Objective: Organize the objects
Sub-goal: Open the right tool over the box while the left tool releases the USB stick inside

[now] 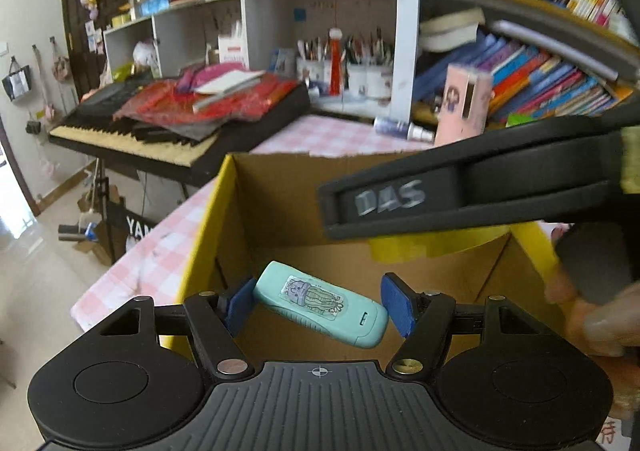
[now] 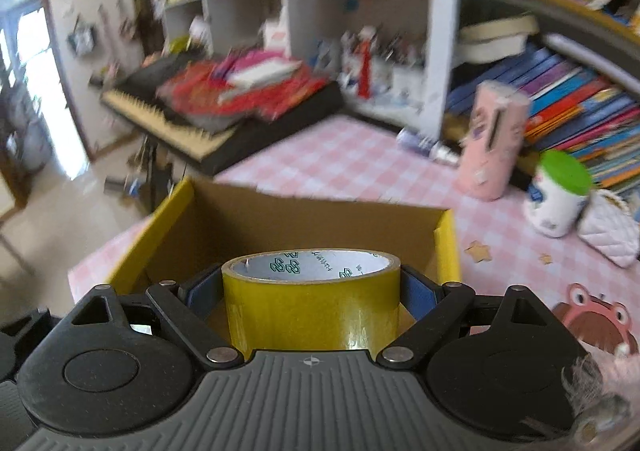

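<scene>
A teal handheld device (image 1: 320, 305) with a cartoon sticker hangs slanted over the inside of an open cardboard box (image 1: 224, 187) with yellow outer walls. My left gripper (image 1: 318, 303) is shut on it, blue pads at both ends. In the right wrist view, my right gripper (image 2: 312, 287) is shut on a roll of yellow tape (image 2: 312, 303), which stands upright between the pads above the near edge of the same box (image 2: 320, 207). The black body of the right tool (image 1: 460, 195) crosses the left wrist view above the box, with a person's hand (image 1: 600, 315) behind it.
The box sits on a pink checked tablecloth (image 2: 352, 159). Behind it are an electric keyboard (image 1: 132, 139) under red cloth, shelves with pen cups, and rows of books (image 2: 580, 107). A pink case (image 2: 492, 143), a green-lidded white jar (image 2: 556, 195) and a quilted white bag (image 2: 612, 227) stand to the right.
</scene>
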Motion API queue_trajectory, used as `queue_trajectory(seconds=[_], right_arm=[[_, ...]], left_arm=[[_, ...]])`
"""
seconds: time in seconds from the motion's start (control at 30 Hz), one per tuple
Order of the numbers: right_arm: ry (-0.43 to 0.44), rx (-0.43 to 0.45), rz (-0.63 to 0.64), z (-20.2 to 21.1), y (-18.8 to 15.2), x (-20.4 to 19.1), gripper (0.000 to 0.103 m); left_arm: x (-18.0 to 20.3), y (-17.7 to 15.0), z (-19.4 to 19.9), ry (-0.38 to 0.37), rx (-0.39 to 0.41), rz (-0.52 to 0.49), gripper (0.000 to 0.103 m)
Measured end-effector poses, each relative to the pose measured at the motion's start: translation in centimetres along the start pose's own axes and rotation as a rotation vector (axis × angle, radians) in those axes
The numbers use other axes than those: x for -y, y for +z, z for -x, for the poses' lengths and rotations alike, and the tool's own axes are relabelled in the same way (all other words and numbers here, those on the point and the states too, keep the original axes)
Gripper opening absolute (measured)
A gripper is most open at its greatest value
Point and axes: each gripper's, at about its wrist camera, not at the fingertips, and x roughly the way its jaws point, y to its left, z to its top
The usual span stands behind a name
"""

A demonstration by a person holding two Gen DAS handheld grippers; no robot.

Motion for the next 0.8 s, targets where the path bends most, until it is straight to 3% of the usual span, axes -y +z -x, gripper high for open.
queue_trajectory(seconds=[0.17, 0.4, 0.63, 0.8], right_arm=[[0.028, -0.112, 0.077, -3.6, 0.2, -0.3, 0.090], [0.070, -0.182, 0.191, -5.4, -0.2, -0.9, 0.090], [0.085, -0.287, 0.175, -7.1, -0.1, -0.7, 0.090], [0.077, -0.309, 0.144, -7.2, -0.2, -0.5, 0.091]], left_arm=[[0.5, 0.0, -1.6, 0.008, -0.062, -0.007, 0.068], [0.9, -0.6, -2.4, 0.006, -0.112, -0.006, 0.068], [1.1, -0.8, -2.8, -0.004, -0.140, -0.004, 0.069], [1.0, -0.9, -2.4, -0.015, -0.134, 0.003, 0.072]])
